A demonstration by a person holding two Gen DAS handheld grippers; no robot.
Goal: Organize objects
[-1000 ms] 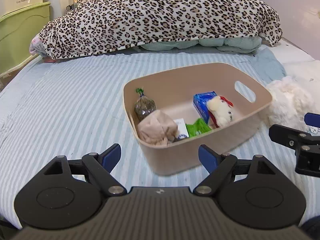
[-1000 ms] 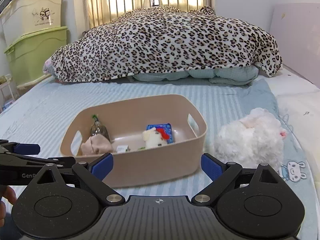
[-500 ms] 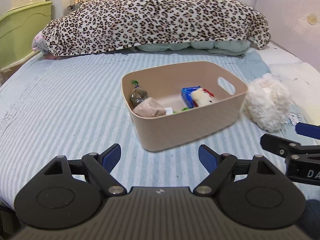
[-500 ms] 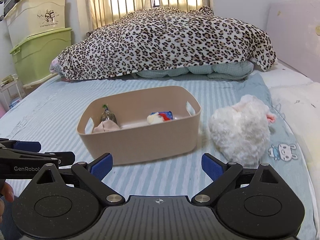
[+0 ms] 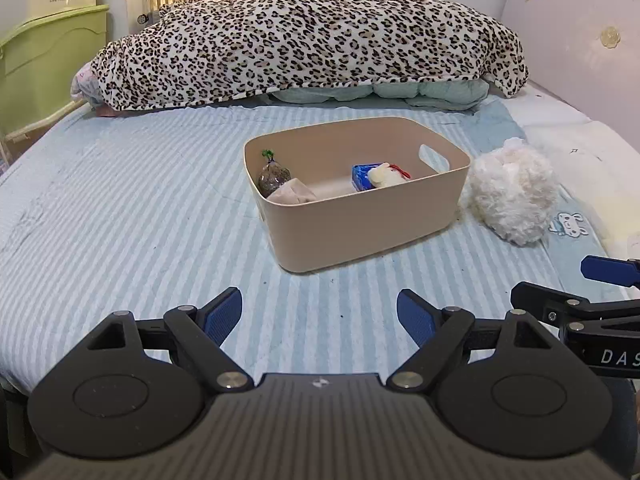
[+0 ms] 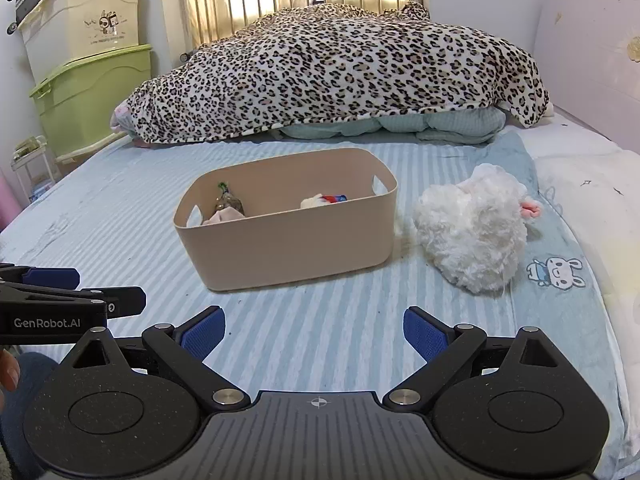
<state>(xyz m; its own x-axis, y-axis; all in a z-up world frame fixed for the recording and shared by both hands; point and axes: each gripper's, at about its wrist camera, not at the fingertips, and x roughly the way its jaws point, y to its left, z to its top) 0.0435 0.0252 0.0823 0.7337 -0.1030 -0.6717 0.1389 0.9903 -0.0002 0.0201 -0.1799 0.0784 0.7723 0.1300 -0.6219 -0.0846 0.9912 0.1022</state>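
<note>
Left gripper (image 5: 320,316) and right gripper (image 6: 314,330) side by side, jaws spread, empty

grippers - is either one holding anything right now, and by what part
Nothing is held. The left gripper and the right gripper are both open, with only striped sheet between their fingers. The white plush toy lies untouched beside the beige bin.

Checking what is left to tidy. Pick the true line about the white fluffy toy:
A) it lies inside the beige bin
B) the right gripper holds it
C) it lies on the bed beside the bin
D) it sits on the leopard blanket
C: the white fluffy toy lies on the striped sheet beside the beige bin, and the right gripper is open and empty.
</note>
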